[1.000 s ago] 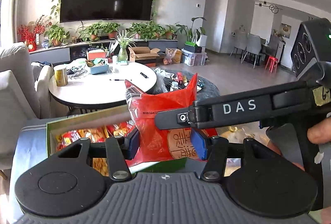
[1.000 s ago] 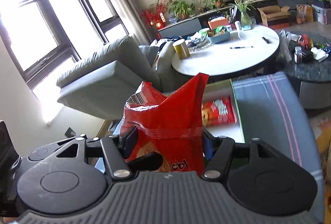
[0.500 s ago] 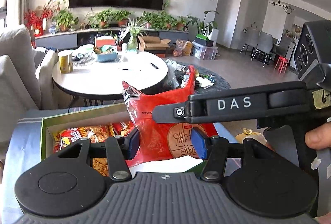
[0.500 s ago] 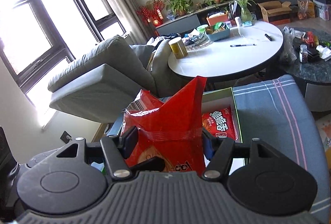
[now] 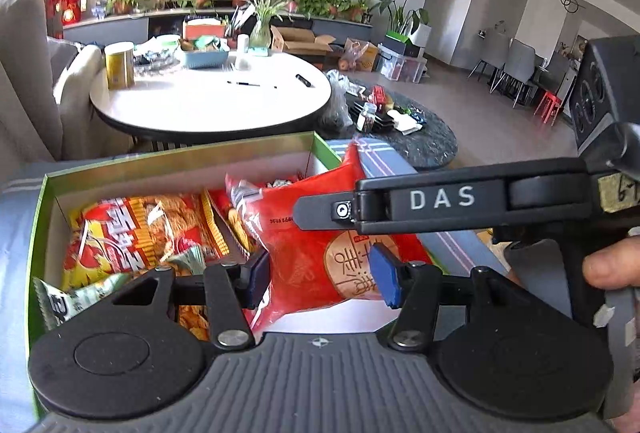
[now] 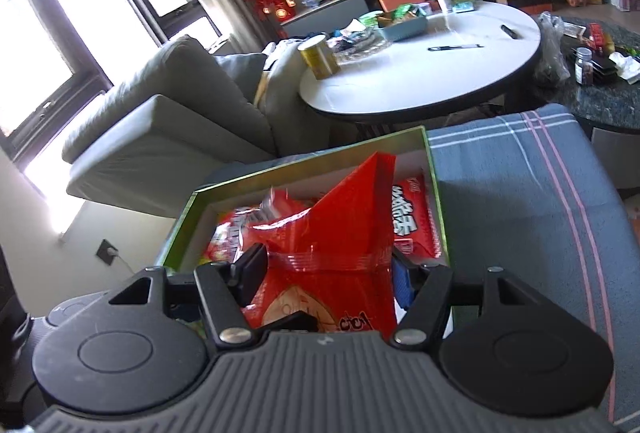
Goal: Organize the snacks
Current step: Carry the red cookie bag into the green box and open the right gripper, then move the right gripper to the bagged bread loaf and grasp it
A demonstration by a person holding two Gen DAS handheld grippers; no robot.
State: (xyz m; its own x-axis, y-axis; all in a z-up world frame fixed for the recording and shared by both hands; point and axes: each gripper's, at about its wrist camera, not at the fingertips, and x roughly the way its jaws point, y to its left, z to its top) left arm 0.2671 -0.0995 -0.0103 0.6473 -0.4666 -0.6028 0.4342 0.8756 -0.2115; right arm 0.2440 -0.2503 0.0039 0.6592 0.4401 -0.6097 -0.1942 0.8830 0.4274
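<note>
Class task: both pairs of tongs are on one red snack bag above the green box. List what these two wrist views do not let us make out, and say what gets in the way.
- Bottom of the red snack bag: both views, hidden behind the camera mounts.
- Left tongs: near box corner cut off.
- Right tongs: the bag blocks most packets in the box.
- Person: only a fingertip shows at the left view's edge.
- Items on the far round table: too small to identify.
</note>
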